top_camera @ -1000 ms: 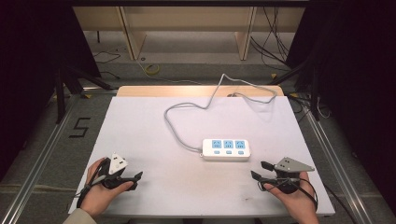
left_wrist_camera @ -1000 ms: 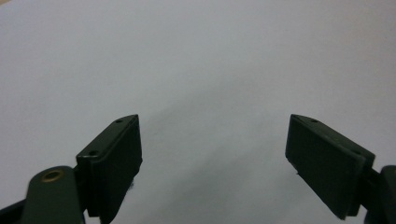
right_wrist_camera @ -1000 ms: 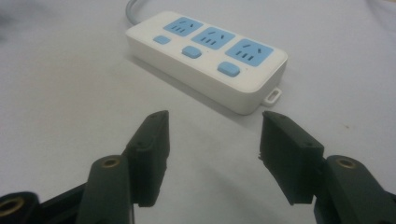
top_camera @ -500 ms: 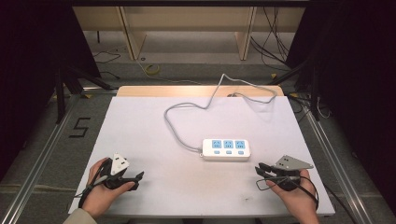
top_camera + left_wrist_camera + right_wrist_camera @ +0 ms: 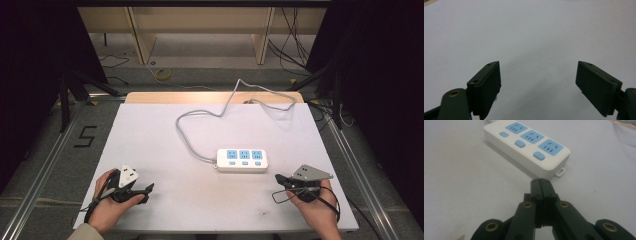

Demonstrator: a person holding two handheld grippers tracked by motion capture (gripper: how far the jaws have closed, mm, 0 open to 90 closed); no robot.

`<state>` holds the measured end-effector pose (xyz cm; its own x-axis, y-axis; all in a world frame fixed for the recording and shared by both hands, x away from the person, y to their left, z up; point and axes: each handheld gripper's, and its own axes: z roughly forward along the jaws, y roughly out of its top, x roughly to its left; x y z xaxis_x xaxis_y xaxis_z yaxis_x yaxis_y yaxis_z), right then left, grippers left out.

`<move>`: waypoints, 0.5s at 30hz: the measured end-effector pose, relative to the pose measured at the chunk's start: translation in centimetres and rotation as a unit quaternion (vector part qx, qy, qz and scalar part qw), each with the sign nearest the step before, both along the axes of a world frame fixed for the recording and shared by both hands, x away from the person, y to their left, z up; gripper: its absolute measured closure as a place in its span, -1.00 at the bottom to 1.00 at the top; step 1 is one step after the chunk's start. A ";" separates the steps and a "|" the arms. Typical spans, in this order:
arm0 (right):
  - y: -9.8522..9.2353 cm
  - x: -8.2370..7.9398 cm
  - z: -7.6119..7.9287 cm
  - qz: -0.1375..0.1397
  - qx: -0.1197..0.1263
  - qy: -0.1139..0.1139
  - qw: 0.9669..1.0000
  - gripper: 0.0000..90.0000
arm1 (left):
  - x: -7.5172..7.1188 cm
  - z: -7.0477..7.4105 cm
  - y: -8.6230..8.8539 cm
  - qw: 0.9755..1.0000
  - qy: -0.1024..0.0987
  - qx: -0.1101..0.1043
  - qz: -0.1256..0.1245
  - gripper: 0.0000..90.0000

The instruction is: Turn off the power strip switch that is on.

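Near power strip (image 5: 527, 146) | right gripper (image 5: 540, 182) just closed, empty | left gripper (image 5: 537, 82) wide, empty

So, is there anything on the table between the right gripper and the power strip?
Nothing visible. The right gripper, fingers shut and empty, points at the near end of the power strip, with bare white table between them.
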<state>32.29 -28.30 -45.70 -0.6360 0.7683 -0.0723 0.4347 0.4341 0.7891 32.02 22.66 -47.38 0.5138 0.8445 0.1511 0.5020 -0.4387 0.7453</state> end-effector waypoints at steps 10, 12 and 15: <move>0.3 0.3 0.3 -0.003 0.000 0.007 1.000 1.00 | 0.0 0.0 -0.1 1.000 0.000 0.002 0.000 -0.56; 0.3 0.4 0.3 -0.005 -0.001 0.008 1.000 1.00 | 0.0 -0.1 -0.1 1.000 -0.001 0.002 0.000 -0.56; 0.3 0.4 0.5 -0.008 -0.003 0.010 1.000 1.00 | 0.0 -0.1 -0.1 1.000 0.000 0.002 0.000 -0.56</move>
